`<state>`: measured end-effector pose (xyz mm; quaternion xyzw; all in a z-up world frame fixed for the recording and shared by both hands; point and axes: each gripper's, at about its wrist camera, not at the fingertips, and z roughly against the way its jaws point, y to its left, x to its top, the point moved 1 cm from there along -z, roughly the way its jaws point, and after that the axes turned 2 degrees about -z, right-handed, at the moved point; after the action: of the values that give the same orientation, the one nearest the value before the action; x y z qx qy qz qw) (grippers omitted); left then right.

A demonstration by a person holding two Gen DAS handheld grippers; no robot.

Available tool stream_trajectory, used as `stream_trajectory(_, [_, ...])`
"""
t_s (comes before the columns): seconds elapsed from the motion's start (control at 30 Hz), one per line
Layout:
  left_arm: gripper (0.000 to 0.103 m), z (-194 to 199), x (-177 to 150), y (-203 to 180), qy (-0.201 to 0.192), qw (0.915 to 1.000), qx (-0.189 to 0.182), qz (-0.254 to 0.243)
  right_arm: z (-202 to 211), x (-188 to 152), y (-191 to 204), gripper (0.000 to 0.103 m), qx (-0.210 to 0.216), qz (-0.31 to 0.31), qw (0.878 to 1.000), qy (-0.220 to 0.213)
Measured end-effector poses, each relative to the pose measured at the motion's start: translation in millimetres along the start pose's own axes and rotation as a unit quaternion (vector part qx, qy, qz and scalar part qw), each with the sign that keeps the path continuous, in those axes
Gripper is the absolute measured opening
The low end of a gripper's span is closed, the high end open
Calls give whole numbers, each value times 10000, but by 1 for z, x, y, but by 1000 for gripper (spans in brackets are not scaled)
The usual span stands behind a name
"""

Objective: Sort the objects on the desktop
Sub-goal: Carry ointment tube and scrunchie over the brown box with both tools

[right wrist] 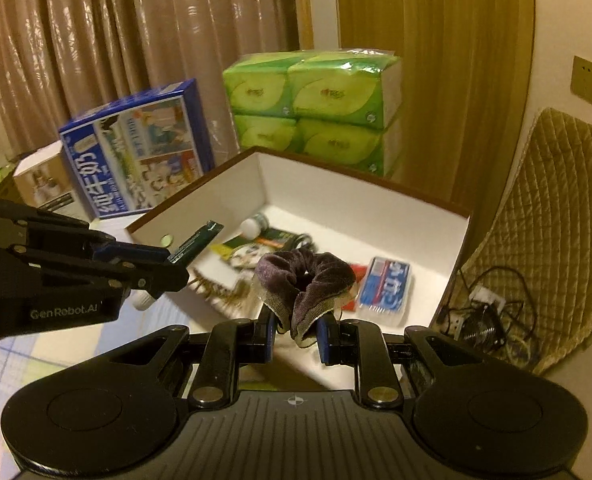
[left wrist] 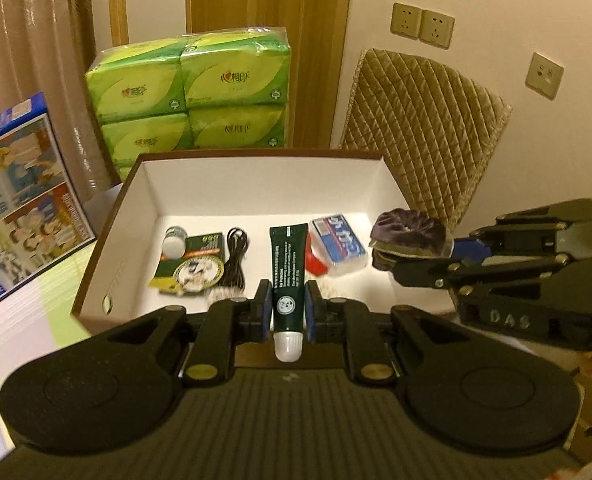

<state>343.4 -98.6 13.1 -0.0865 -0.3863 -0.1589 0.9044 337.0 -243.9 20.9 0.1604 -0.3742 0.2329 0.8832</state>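
My left gripper (left wrist: 288, 309) is shut on a dark green tube (left wrist: 287, 268) with a white cap, held over the front edge of the open white box (left wrist: 256, 170). My right gripper (right wrist: 297, 330) is shut on a purple velvet scrunchie (right wrist: 305, 278), held above the box's right front part; it also shows in the left wrist view (left wrist: 409, 234). In the box lie a small white-capped bottle (left wrist: 174, 240), a green packet (left wrist: 194, 266), a coiled black cable (left wrist: 235, 256) and a blue and white pack (left wrist: 337, 246) on something red.
Stacked green tissue packs (left wrist: 200, 92) stand behind the box. A blue milk carton box (left wrist: 20, 200) stands at the left. A quilted cushion (left wrist: 419, 128) leans on the wall at the right, with a power strip and cables (right wrist: 483, 312) below it.
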Motion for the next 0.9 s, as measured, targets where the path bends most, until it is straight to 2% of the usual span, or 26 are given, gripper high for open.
stream_trajectory(0.4, [13, -83, 45, 24, 391, 9992, -18, -12, -72, 26, -37, 17, -32, -101, 9992, 398])
stream_trajectory(0.9, [13, -173, 61, 47, 1082, 9940, 83, 157, -147, 53, -58, 17, -220, -195, 9950, 955])
